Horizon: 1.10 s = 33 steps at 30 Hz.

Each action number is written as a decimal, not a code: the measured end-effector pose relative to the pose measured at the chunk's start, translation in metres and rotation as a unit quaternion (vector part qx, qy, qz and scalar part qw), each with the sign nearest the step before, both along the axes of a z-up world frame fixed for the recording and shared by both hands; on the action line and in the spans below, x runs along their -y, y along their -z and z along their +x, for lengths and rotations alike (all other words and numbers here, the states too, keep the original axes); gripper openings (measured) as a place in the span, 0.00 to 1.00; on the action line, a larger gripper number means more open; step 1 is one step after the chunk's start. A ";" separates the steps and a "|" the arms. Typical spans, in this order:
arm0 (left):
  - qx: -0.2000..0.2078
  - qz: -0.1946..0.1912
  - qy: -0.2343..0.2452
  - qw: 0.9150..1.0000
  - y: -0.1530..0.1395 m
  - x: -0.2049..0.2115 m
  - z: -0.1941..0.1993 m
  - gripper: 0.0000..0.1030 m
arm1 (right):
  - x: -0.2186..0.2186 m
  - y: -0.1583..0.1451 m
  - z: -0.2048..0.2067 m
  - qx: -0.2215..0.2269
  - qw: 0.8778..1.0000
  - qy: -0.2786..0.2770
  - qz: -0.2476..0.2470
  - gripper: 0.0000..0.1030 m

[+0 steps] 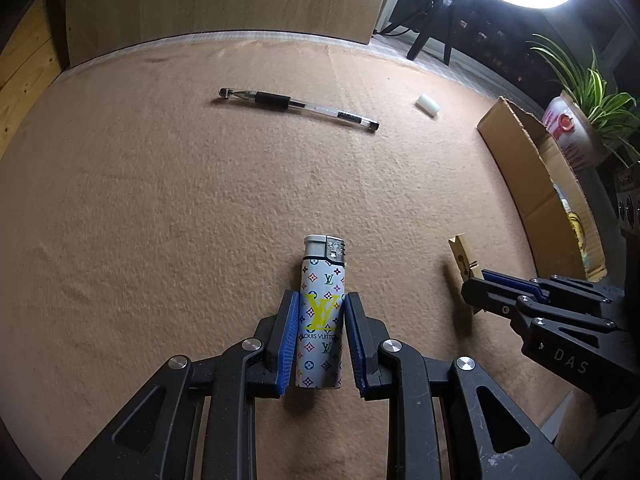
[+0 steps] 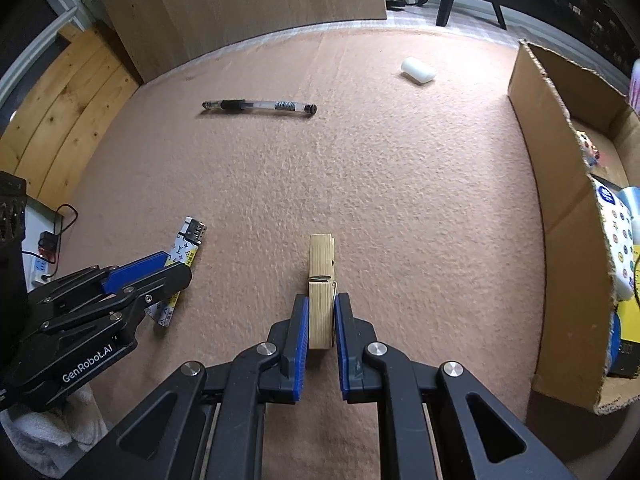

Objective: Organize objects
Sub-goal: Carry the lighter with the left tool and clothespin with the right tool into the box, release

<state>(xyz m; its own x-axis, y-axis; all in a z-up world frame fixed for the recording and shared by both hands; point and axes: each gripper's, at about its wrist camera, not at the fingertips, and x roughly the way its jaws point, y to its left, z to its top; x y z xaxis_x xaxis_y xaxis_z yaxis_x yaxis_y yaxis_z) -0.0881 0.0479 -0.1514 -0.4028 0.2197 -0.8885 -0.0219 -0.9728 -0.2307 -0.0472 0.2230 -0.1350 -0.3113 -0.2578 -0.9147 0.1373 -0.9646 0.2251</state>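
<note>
Left wrist view: left tongs point(image 1: 321, 300) clamp the patterned lighter point(image 1: 322, 312); right tongs point(image 2: 321, 300) pinch the wooden clothespin point(image 2: 321, 292), both seemingly bound for the cardboard box point(image 2: 560, 184).

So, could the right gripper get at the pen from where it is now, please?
Probably not yet: the right gripper is shut on the clothespin. The way to the pen looks free across bare mat, once the jaws are emptied.

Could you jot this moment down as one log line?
left gripper: shut on lighter | right gripper: shut on clothespin | pen: loose
</note>
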 end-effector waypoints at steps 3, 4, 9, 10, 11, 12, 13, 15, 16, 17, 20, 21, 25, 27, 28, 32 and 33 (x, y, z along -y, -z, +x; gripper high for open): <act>-0.001 0.006 0.001 1.000 -0.002 -0.001 -0.001 0.24 | -0.004 -0.005 0.004 -0.008 1.000 0.003 -0.001 0.11; -0.001 0.007 0.000 1.000 -0.003 -0.001 -0.001 0.24 | -0.006 -0.007 0.006 -0.012 1.000 0.006 -0.003 0.11; -0.004 0.011 0.004 1.000 -0.007 -0.004 -0.002 0.24 | -0.017 -0.021 0.015 -0.028 0.999 0.019 -0.014 0.11; -0.004 0.011 0.005 1.000 -0.008 -0.005 -0.003 0.24 | -0.021 -0.026 0.018 -0.034 0.999 0.023 -0.016 0.11; -0.006 0.012 0.008 1.000 -0.009 -0.007 -0.004 0.24 | -0.024 -0.030 0.020 -0.039 0.999 0.025 -0.018 0.11; -0.006 0.012 0.010 1.000 -0.010 -0.010 -0.006 0.24 | -0.030 -0.035 0.022 -0.045 0.998 0.030 -0.020 0.11; -0.007 0.013 0.012 1.000 -0.011 -0.013 -0.008 0.24 | -0.033 -0.038 0.024 -0.050 0.998 0.033 -0.021 0.11; -0.010 0.014 0.018 1.000 -0.014 -0.020 -0.011 0.24 | -0.046 -0.047 0.027 -0.061 0.997 0.044 -0.022 0.11; -0.011 0.015 0.022 1.000 -0.016 -0.024 -0.014 0.24 | -0.051 -0.051 0.028 -0.065 0.996 0.050 -0.023 0.11; -0.013 0.016 0.025 0.999 -0.018 -0.028 -0.015 0.24 | -0.057 -0.054 0.030 -0.069 0.996 0.056 -0.023 0.11; -0.019 0.019 0.040 0.999 -0.025 -0.042 -0.020 0.24 | -0.080 -0.064 0.034 -0.081 0.993 0.079 -0.024 0.11; -0.022 0.020 0.045 0.999 -0.028 -0.046 -0.022 0.24 | -0.090 -0.068 0.036 -0.086 0.992 0.090 -0.021 0.11; -0.035 0.022 0.071 0.997 -0.041 -0.073 -0.034 0.24 | -0.122 -0.077 0.042 -0.102 0.987 0.125 -0.009 0.11; -0.041 0.022 0.082 0.996 -0.047 -0.087 -0.040 0.24 | -0.140 -0.079 0.044 -0.107 0.984 0.143 -0.004 0.11; -0.046 0.023 0.090 0.995 -0.051 -0.096 -0.044 0.24 | -0.147 -0.079 0.044 -0.108 0.983 0.149 -0.003 0.11; -0.061 0.025 0.116 0.991 -0.063 -0.131 -0.061 0.24 | -0.172 -0.079 0.046 -0.110 0.979 0.172 -0.001 0.11; -0.064 0.026 0.122 0.990 -0.066 -0.140 -0.066 0.24 | -0.178 -0.079 0.048 -0.110 0.978 0.176 0.000 0.11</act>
<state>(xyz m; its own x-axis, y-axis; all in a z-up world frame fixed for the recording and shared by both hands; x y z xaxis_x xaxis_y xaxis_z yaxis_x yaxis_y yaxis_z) -0.1540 0.1877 -0.0855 -0.4404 0.3690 -0.8185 -0.2867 -0.9217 -0.2613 0.0005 0.4007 -0.0557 -0.5705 -0.0981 -0.8154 -0.1591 -0.9608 0.2269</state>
